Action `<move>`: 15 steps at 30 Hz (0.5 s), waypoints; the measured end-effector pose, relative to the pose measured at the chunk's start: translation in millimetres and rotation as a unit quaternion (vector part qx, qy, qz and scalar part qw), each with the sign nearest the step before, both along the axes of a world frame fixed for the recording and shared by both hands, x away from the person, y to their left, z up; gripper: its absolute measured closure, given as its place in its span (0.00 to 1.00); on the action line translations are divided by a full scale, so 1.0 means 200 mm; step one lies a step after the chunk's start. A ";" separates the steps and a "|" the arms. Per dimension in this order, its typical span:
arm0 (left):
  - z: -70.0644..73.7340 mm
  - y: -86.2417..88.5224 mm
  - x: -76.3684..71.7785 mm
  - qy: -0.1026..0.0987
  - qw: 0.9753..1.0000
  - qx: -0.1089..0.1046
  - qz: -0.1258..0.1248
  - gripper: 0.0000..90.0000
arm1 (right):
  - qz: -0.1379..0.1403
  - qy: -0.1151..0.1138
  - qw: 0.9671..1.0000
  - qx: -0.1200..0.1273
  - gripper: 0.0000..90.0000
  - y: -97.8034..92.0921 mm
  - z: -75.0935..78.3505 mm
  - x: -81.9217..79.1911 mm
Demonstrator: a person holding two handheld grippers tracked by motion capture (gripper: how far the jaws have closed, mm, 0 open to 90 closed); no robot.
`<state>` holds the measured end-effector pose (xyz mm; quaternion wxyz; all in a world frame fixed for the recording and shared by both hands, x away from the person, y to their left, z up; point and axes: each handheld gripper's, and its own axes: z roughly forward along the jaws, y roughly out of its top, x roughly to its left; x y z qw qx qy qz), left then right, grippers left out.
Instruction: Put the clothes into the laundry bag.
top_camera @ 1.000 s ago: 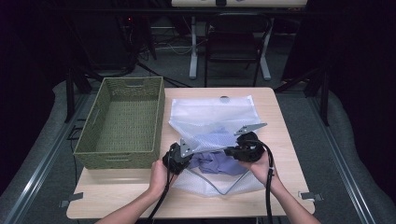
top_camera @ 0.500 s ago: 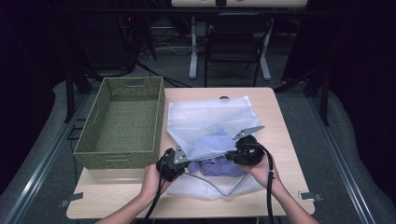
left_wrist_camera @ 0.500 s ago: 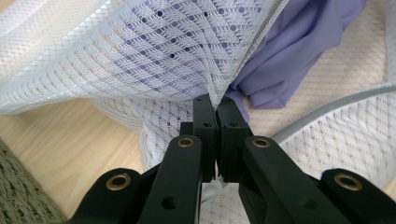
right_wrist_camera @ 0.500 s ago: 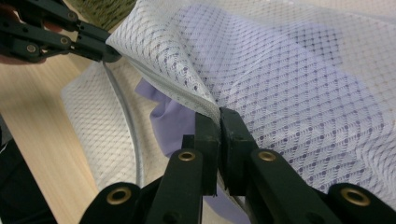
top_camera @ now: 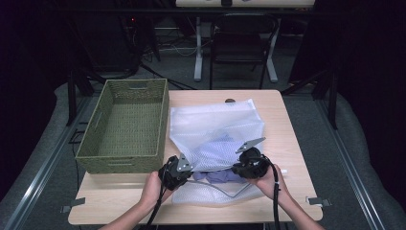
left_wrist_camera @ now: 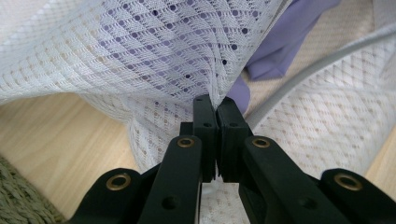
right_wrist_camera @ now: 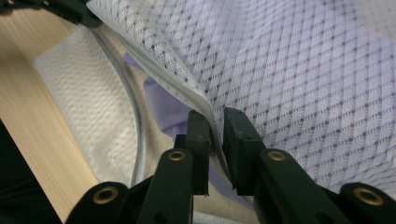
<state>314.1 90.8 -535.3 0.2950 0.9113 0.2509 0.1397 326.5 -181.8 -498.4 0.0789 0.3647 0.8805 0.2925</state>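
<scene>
White net bag (top_camera: 215, 129) lies on table (top_camera: 282, 124), right of green basket (top_camera: 122, 124), purple cloth (top_camera: 220, 176) inside near open end. Left gripper (left_wrist_camera: 215, 106) pinched tight on top edge of bag. Right gripper (right_wrist_camera: 215, 122) also clamped on same edge, lifting it. Grippers well apart, mouth held open

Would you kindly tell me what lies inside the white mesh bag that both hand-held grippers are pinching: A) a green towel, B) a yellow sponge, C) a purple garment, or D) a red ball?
C: a purple garment shows through the white mesh bag and at its opening.
</scene>
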 end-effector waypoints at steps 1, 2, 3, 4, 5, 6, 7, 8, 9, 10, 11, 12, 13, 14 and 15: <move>0.00 0.00 0.00 0.001 1.000 0.002 -0.002 0.98 | 0.000 0.001 1.000 -0.003 0.87 -0.01 -0.01 0.00; -0.01 0.00 0.00 0.006 1.000 0.005 -0.005 0.98 | -0.001 0.003 1.000 -0.006 0.86 -0.01 -0.02 -0.01; -0.02 0.00 0.00 0.008 1.000 0.007 -0.009 0.98 | -0.001 0.004 1.000 -0.009 0.87 -0.02 -0.03 -0.01; -0.02 0.00 0.00 0.014 1.000 0.011 -0.013 0.98 | -0.003 0.003 1.000 -0.009 0.88 -0.03 -0.04 -0.02; -0.03 0.00 0.00 0.017 1.000 0.013 -0.017 0.98 | -0.005 0.004 1.000 -0.008 0.90 -0.04 -0.05 -0.02; -0.03 -0.01 0.00 0.021 0.999 0.015 -0.021 0.98 | -0.003 0.004 1.000 -0.010 0.92 -0.04 -0.06 -0.02; -0.04 -0.01 -0.01 0.025 0.999 0.019 -0.025 0.98 | -0.002 0.006 1.000 -0.011 0.93 -0.04 -0.07 -0.02; -0.04 -0.02 -0.01 0.024 0.999 0.023 -0.029 0.98 | -0.002 0.005 1.000 -0.012 0.94 -0.04 -0.07 -0.02; -0.05 -0.02 -0.01 0.025 0.999 0.026 -0.030 0.98 | -0.002 0.006 1.000 -0.011 0.95 -0.04 -0.07 -0.03; -0.05 -0.02 -0.01 0.025 0.999 0.028 -0.030 0.98 | -0.001 0.006 1.000 -0.011 0.95 -0.04 -0.07 -0.03; -0.05 -0.02 -0.01 0.027 0.999 0.029 -0.030 0.98 | -0.001 0.006 1.000 -0.009 0.95 -0.05 -0.07 -0.03; -0.05 -0.02 0.00 0.027 0.999 0.030 -0.029 0.98 | 0.000 0.007 1.000 -0.009 0.95 -0.05 -0.08 -0.03; -0.05 -0.02 0.00 0.024 0.999 0.027 -0.024 0.98 | 0.001 0.005 1.000 -0.008 0.96 -0.05 -0.08 -0.03; -0.05 -0.01 0.00 0.023 0.999 0.022 -0.023 0.98 | 0.001 0.003 1.000 -0.008 0.97 -0.05 -0.07 -0.04; -0.04 -0.01 0.01 0.020 0.999 0.019 -0.022 0.98 | 0.002 0.001 1.000 -0.006 0.97 -0.05 -0.07 -0.04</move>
